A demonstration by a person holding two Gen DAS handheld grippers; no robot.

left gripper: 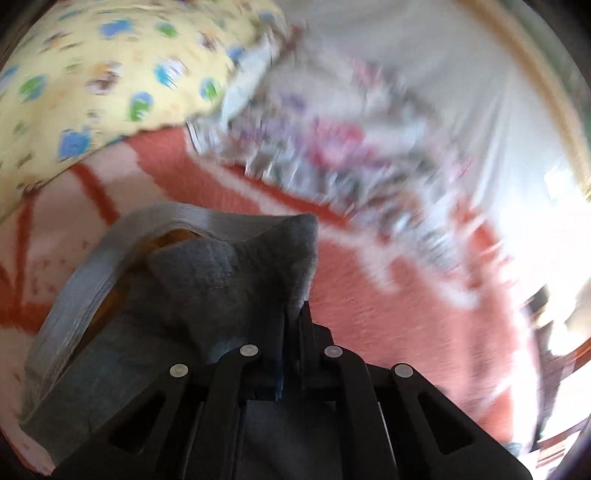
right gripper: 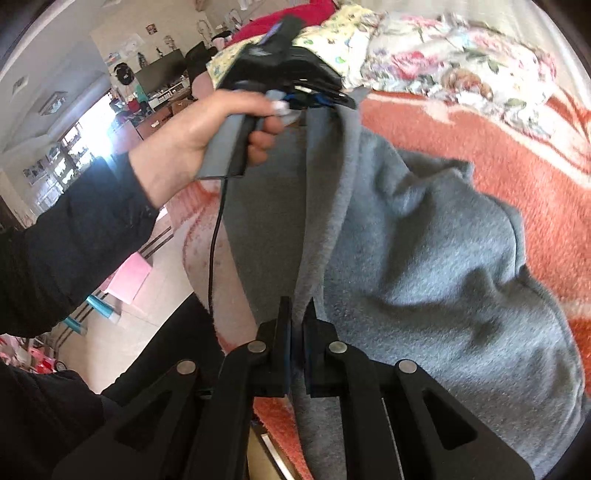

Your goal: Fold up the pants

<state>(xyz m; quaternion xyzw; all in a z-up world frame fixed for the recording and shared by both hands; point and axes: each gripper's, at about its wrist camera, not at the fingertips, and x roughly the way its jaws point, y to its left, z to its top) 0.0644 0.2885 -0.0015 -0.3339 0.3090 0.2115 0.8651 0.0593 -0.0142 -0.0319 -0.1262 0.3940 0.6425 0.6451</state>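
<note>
Both grippers – left gripper [left gripper: 293,314] and right gripper [right gripper: 297,314] – are clamped on the grey pants [right gripper: 424,258], lifted over the orange blanket [right gripper: 517,166]. The fold looks mid-carry; next, lay the edges down aligned.

Bed's covered with an orange-and-white fleece blanket [right gripper: 517,155], big pale pattern on it. At the head end there's a yellow pillow [left gripper: 92,74] with blue and green cartoon prints, and right beside it a crumpled floral quilt [right gripper: 461,62], pink roses on white. Something red [right gripper: 295,18] is piled behind those. Off to the side the room opens up: a dark TV screen [right gripper: 159,72] on a cluttered cabinet, a bright doorway, pale floor tiles, and a pink sheet [right gripper: 129,277] lying on the floor.
</note>
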